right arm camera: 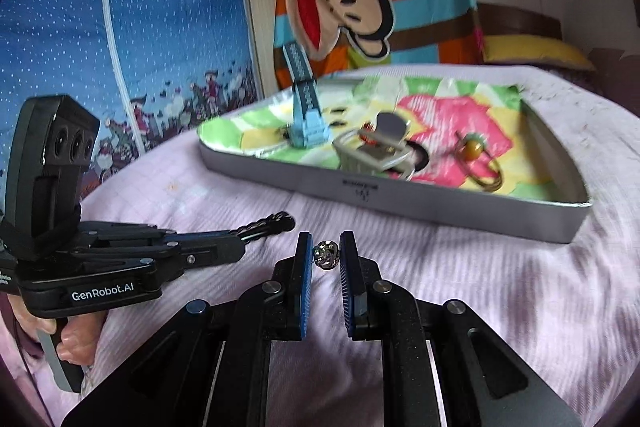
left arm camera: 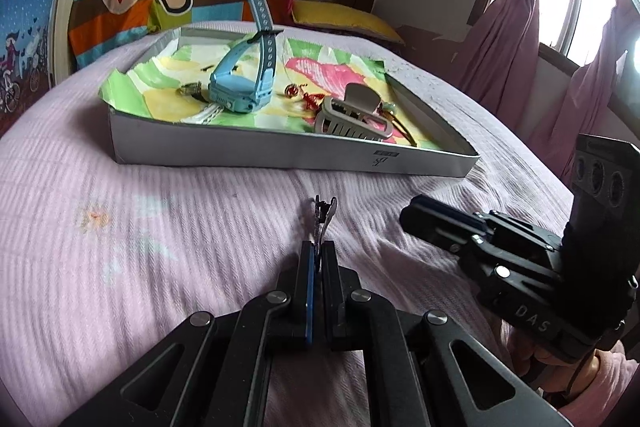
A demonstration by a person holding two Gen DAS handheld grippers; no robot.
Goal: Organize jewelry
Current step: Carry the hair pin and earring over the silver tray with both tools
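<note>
From the left wrist, the left gripper (left arm camera: 318, 255) is pinched tight on a slim metal hair clip (left arm camera: 323, 218) that sticks up from between its fingers, held over the pink bedspread (left arm camera: 160, 207) in front of the tray (left arm camera: 280, 151). The clip looks light, stiff and slick — gripped low on its flat shank, likely secure. From the right wrist, the right gripper (right arm camera: 326, 255) has its fingers parted around a small silvery bead-like piece (right arm camera: 327, 254); whether they touch it I cannot tell. Tiny, hard and round, it would probably roll or squirt out — best squeezed across its widest part.
</note>
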